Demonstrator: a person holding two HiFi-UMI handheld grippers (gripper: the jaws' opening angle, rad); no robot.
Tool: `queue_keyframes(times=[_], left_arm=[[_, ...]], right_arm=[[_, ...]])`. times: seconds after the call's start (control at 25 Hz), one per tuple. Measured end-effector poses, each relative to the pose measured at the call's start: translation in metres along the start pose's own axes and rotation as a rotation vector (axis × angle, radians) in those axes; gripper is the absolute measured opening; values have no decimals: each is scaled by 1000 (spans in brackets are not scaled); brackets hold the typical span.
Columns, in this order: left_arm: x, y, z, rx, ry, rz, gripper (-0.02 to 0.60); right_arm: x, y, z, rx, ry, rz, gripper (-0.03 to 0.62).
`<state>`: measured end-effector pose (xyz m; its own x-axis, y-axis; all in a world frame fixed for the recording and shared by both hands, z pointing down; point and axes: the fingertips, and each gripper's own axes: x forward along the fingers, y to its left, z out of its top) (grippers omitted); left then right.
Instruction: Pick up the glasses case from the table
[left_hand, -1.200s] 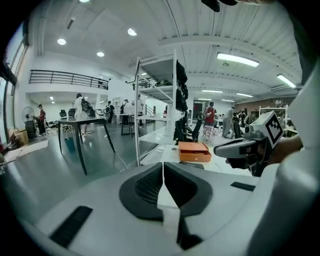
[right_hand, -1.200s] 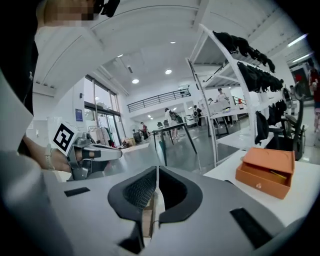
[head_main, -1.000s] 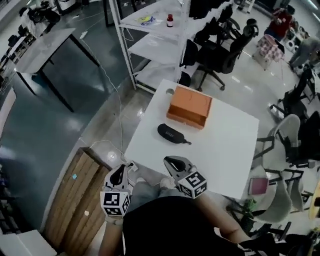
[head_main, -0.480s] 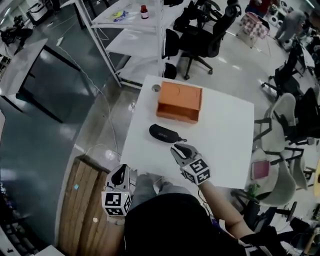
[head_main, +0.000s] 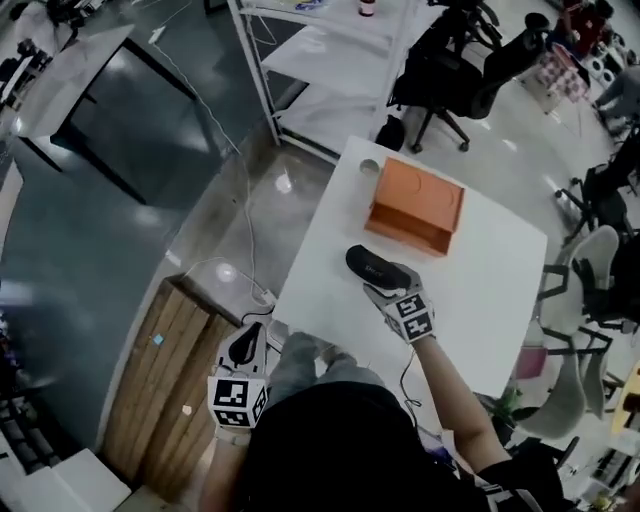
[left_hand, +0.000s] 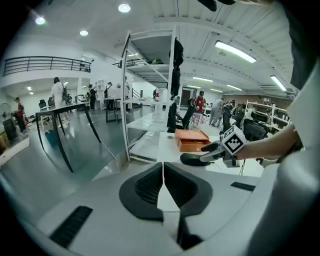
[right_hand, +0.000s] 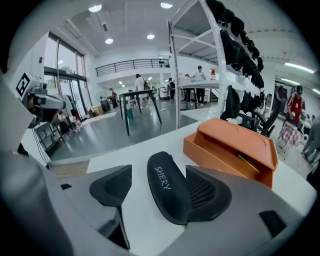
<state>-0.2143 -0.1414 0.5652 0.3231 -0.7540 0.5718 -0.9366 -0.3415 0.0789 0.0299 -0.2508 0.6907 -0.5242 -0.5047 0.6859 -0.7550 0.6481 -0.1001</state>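
Right gripper at glasses case; jaws opening.
Case flat on table between the spread jaws, close against the right one, not gripped; orange box just beyond, ahead-right; bare tabletop ahead-left out to the edge; arm outstretched, angled down; left gripper closed, empty, back off the table.

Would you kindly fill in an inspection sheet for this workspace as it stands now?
Surface: white square table, clean-looking.
Job's things: black oval glasses case lying flat on the table, not lifted.
Clutter: orange rectangular box beyond the case; small grey round object at the far corner.
Grippers: right gripper with fingers opening, the case between them, ungripped; left gripper shut, empty, off the table.
Cables: white cable trailing across the grey floor.
Surroundings: white shelving rack, black office chairs, wooden panel.
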Motion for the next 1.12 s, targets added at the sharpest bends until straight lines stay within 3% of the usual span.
queue_keyframes(times=[0.32, 0.44, 0.64, 0.76, 0.84, 0.92, 1.12], left_arm=[[-12, 45, -17, -51, 27, 57, 25], [-11, 53, -17, -53, 25, 56, 25], [-4, 63, -17, -40, 25, 27, 25], [0, 65, -10, -19, 17, 3, 25], [4, 65, -5, -8, 10, -13, 25], [9, 63, -1, 4, 4, -36, 25], [23, 52, 8, 32, -7, -106, 25]], right_arm=[[51, -13, -24, -160, 194, -91, 380], [56, -23, -26, -247, 255, -147, 379], [63, -22, -32, -285, 313, -183, 377], [60, -20, -29, -290, 315, -198, 357], [55, -21, -21, -300, 296, -222, 289], [49, -21, -16, -274, 285, -222, 267], [26, -21, -12, -72, 212, -213, 259]])
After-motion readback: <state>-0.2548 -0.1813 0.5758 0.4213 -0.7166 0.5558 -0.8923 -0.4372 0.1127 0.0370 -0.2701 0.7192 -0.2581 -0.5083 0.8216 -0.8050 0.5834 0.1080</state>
